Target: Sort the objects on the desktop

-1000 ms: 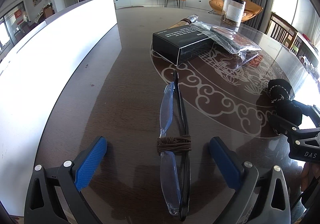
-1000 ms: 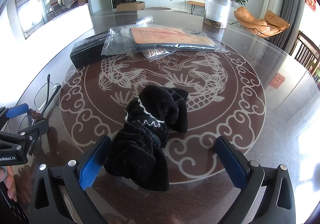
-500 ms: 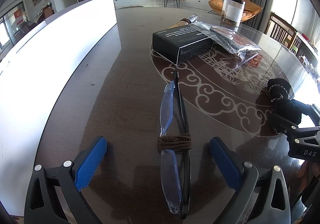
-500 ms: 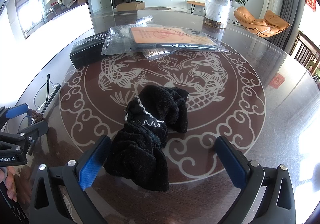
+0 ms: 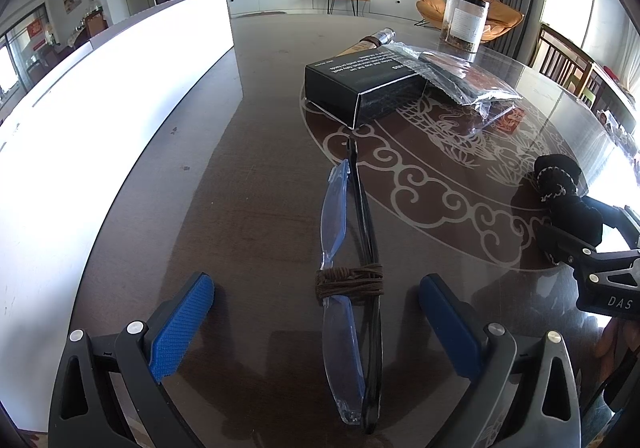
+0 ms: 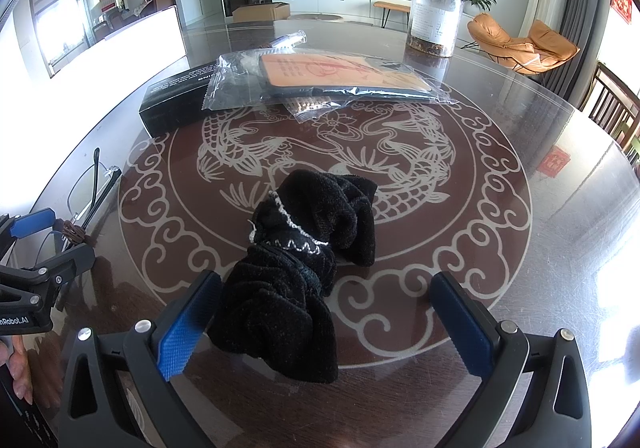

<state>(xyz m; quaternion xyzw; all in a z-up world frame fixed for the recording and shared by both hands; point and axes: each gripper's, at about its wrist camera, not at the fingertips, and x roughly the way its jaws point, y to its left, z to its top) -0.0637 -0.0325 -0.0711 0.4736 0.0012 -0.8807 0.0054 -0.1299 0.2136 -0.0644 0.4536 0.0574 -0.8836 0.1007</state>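
Reading "DAS" on our right gripper (image 5: 608, 280); box (image 5: 360, 87) print perhaps too small; both grippers spread, left gripper (image 5: 316, 312) straddling glasses (image 5: 352, 256), right around sock (image 6: 300, 268); patterned table (image 6: 500, 207), living room.

Table (image 6: 560, 207): dark brown, pale dragon-and-cloud scroll inlay. Scrunchie (image 6: 304, 260) black with white zigzag stitching; glasses (image 5: 348, 248) clear lenses, black arms, brown cord wrap; box (image 5: 360, 87) black, white print. Gripper pads (image 6: 188, 328) blue, ribbed.

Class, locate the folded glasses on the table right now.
In the left wrist view, the folded glasses lie on the table between the open left gripper fingers, nearer than the black box.
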